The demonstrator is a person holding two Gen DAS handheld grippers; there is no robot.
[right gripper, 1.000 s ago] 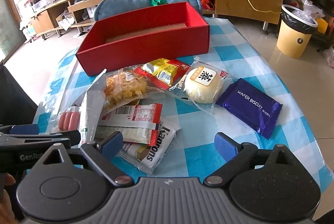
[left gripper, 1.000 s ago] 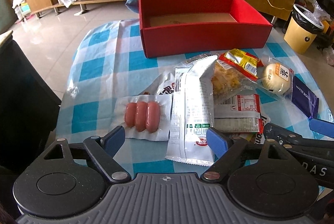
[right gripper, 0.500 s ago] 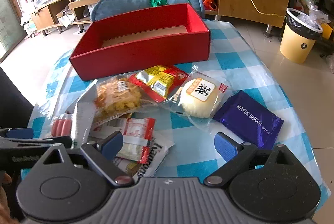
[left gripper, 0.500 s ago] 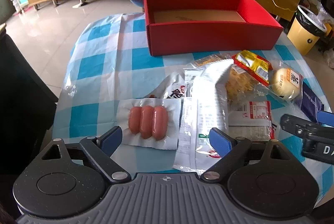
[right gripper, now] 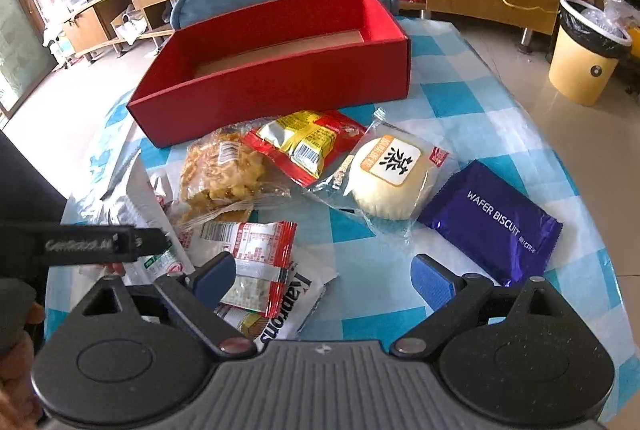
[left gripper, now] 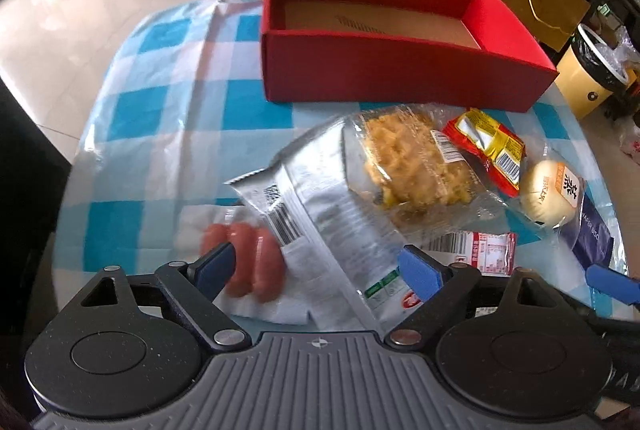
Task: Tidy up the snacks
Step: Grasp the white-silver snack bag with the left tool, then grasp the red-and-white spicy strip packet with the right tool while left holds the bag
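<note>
On the checked blue tablecloth point(left gripper: 152, 109), before the empty red box point(left gripper: 392, 69), the snacks lay in a loose heap: a silver packet point(left gripper: 320, 213) over three pink sausages point(left gripper: 248, 262). Left gripper point(left gripper: 320, 268) and right gripper point(right gripper: 322, 276) stood spread, holding nothing.

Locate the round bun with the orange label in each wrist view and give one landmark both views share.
Left wrist: the bun sits at the right edge, beside the red-and-yellow packet.
Right wrist: the bun lies centre, left of the purple wafer pack.
Shared landmark: the red box behind the snacks.
</note>
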